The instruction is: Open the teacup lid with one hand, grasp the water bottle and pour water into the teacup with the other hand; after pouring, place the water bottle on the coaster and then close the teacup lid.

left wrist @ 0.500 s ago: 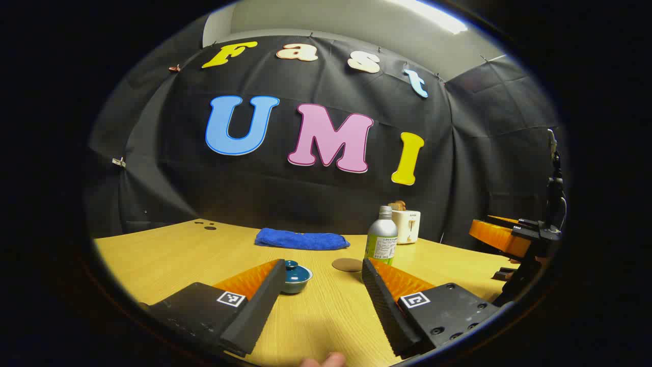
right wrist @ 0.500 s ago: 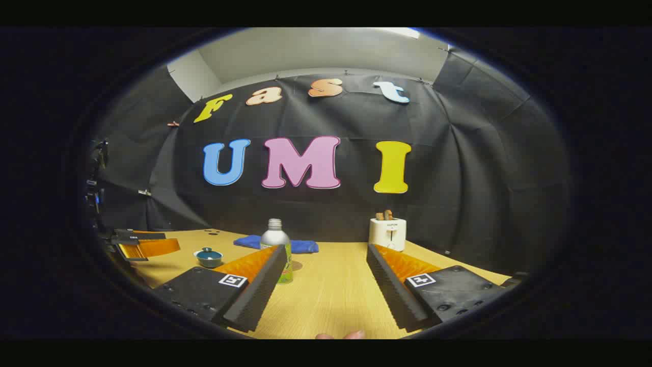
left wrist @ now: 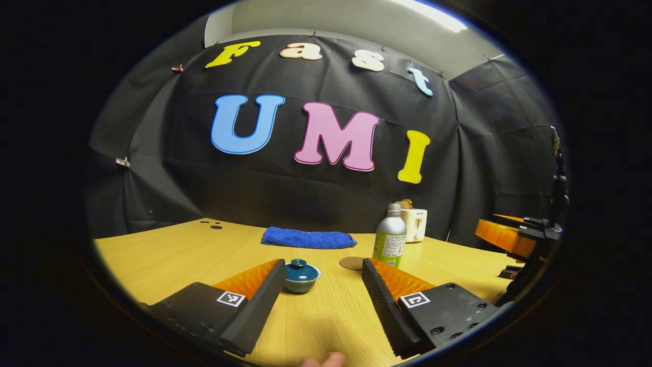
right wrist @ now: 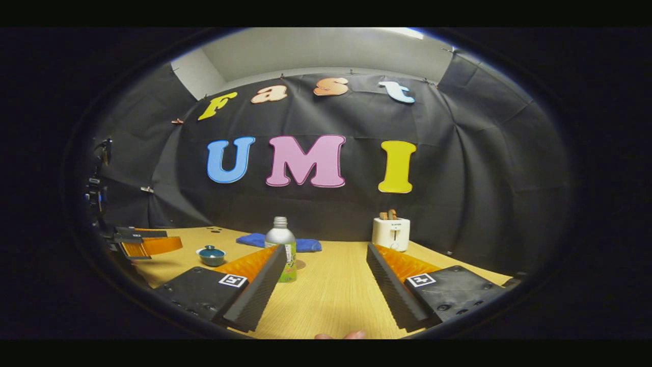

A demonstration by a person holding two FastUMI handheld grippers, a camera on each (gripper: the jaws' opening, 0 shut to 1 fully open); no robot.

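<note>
A small teal teacup (left wrist: 301, 276) with its lid on sits on the wooden table, just ahead of my left gripper (left wrist: 322, 270), which is open and holds nothing. The silver water bottle (left wrist: 390, 237) with a green label stands upright behind that gripper's right finger, and a round brown coaster (left wrist: 351, 263) lies to the bottle's left. In the right gripper view the bottle (right wrist: 282, 243) stands just past the left finger of my open right gripper (right wrist: 325, 255), and the teacup (right wrist: 211, 255) sits farther left. The left gripper (right wrist: 145, 243) shows at that view's left edge.
A folded blue towel (left wrist: 307, 238) lies at the back of the table (left wrist: 168, 255). A white toaster (right wrist: 390, 233) with bread in it stands at the back right. The right gripper (left wrist: 514, 237) appears at the far right of the left gripper view.
Both views have shifted slightly: the teacup, bottle and coaster sit a little farther right in each. Both grippers stay open.
</note>
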